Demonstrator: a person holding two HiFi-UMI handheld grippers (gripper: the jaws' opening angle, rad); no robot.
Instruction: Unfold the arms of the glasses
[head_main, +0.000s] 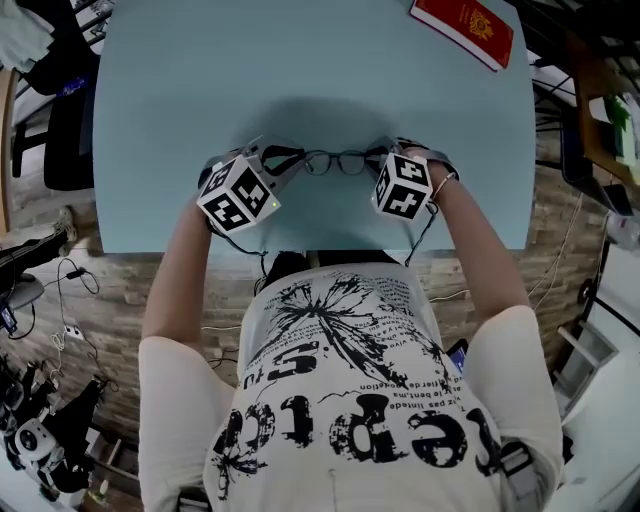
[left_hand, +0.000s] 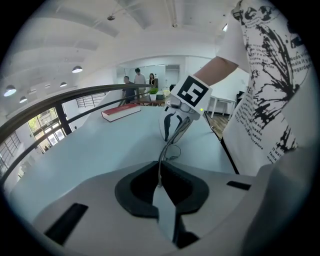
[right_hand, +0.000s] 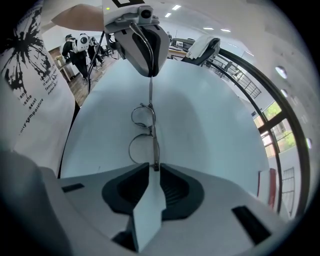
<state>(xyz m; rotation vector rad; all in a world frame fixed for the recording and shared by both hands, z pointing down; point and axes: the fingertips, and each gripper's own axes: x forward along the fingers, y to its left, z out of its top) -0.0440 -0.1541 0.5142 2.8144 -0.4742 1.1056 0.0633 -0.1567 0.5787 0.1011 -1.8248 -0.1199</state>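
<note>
We're looking down on the pale blue tabletop (head_main: 200, 90), and the glasses (head_main: 335, 162) sit right between the two grippers, close to the middle of its near edge. From here we can't tell whether they rest on the surface or hang just above it. Over to the left gripper (left_hand: 160, 174): its jaws are closed tight on a thin metal part at that end of the frame, and the wire curves away from the pads toward the lenses. On the other side, the right gripper (right_hand: 152, 169) points steeply down. Its jaws stand a little apart with the frame's other end between them, and the pads don't look to be pressing on it. Both round lenses line up in a row ahead of those jaws. A red book (head_main: 462, 30) lies up at the far right corner of the tabletop, well apart from all this.
</note>
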